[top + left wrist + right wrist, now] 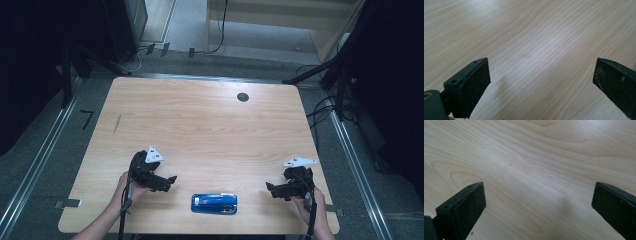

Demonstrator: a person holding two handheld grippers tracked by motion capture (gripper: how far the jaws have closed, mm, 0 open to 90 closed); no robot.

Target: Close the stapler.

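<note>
A blue flat case [214,203] lies near the table's front edge, between my two hands. My left gripper [169,182] rests low over the wood a short way left of the case, jaws pointing toward it. In the left gripper view my left gripper [541,82] stands open, bare wood between its jaws. My right gripper [272,190] sits to the right of the case, jaws pointing left toward it. My right gripper [539,202] is open too in the right gripper view, with nothing between its jaws.
The light wooden table [200,130] has a small dark round hole [243,97] near its far edge. Dark stands and cables [325,107] line the floor at both sides. A wooden bench [280,20] stands beyond the table.
</note>
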